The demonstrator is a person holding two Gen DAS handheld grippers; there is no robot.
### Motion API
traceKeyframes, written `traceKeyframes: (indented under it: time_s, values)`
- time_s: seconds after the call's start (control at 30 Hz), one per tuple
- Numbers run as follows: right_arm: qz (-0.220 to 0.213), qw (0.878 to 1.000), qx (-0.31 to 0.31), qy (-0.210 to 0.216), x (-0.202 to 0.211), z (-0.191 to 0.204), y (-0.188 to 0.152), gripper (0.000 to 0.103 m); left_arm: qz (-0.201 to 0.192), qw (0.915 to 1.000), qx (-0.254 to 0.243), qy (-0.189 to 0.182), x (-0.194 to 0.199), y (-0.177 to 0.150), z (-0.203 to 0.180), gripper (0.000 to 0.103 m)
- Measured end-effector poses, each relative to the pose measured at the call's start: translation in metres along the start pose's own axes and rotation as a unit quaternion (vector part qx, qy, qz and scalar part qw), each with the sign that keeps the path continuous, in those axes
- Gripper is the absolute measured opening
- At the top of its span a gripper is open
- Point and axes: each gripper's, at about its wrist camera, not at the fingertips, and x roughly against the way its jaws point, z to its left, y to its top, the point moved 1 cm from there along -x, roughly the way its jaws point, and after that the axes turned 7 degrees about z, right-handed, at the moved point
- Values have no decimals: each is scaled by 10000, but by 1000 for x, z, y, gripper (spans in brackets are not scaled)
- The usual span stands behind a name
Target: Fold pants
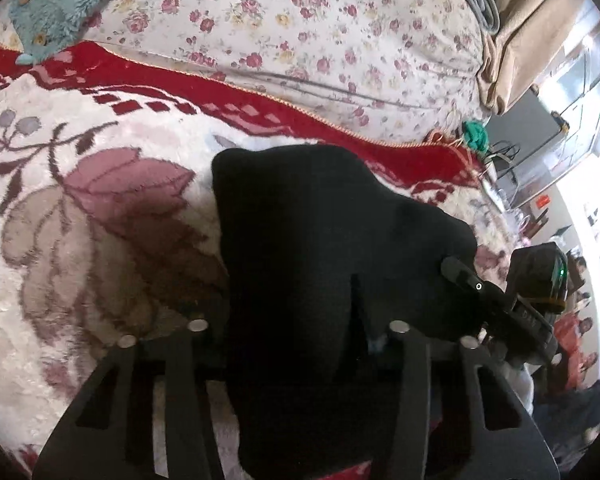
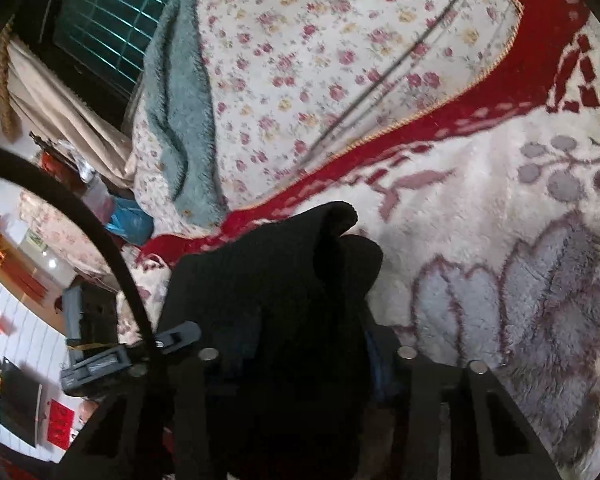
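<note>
The black pants [image 1: 324, 240] hang bunched in front of both cameras, lifted above a white, red-bordered plush blanket [image 1: 80, 240]. My left gripper [image 1: 300, 344] is shut on a fold of the pants, its fingers buried in the cloth. In the right wrist view my right gripper [image 2: 308, 360] is shut on the pants [image 2: 276, 300] too, with a rolled hem sticking up ahead of it. The right gripper [image 1: 500, 300] also shows at the right of the left wrist view, close beside the cloth. The left gripper [image 2: 140, 348] shows at the left of the right wrist view.
A rose-print quilt [image 1: 300, 32] lies beyond the blanket, with a teal fluffy throw [image 1: 60, 0] on it. Beige curtains [image 1: 532, 40] and a window are off the bed's end. The blanket [image 2: 500, 280] spreads wide to the right in the right wrist view.
</note>
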Motion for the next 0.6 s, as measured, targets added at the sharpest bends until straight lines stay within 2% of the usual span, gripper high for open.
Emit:
traceKeyframes:
  time_s: [0.1,0.23,0.43,0.6]
  values:
    - [53,9996,225,174,-2,26,8,39,-213,9996,-60,152,29,2,5,41]
    - [163,9976,562,378,-26,66,17,38,-476,9983,25,337,73,6,26,41]
    - [457,9931,777,750,-97,119,27,38,-791,9920,395,899,127,16,85,41]
    - [921,9886,882,804,-165,148,26,38,-784,9863,924,1117,139,10,145,41]
